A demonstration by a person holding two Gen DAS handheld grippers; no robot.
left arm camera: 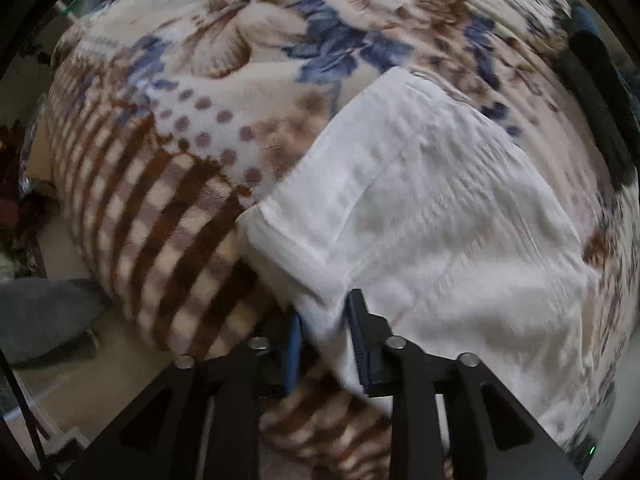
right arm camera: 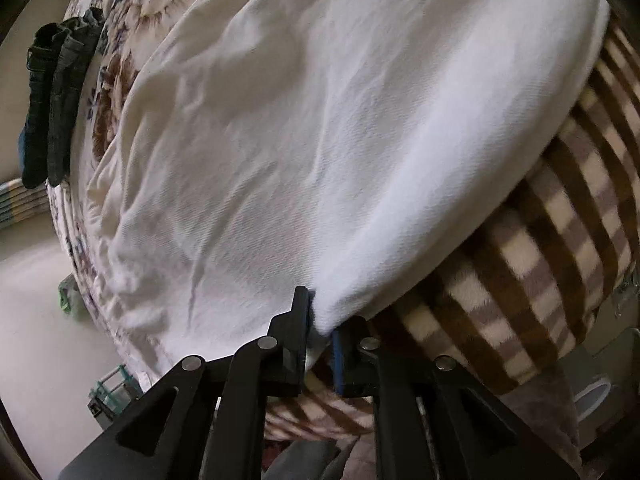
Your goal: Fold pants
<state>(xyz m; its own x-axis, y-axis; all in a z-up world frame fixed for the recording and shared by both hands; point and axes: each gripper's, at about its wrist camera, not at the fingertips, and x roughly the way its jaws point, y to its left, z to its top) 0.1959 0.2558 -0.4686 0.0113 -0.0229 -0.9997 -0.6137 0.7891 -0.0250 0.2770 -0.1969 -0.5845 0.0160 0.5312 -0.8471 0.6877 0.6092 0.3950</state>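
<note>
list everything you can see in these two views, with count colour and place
pants: one, white, spread flat on the blanket, edge pinched by both grippers
blanket: one, cream with brown checks and blue-brown flowers, covering the bed under the pants
dark clothes: a small pile, dark grey-blue, count unclear, on the far edge of the blanket in the right wrist view
floor: pale beige, beside the bed
left hand-held gripper: one, black with blue pads, closed on the pants' near edge by the hem
right hand-held gripper: one, black with blue pads, closed on a corner of the pants
</note>
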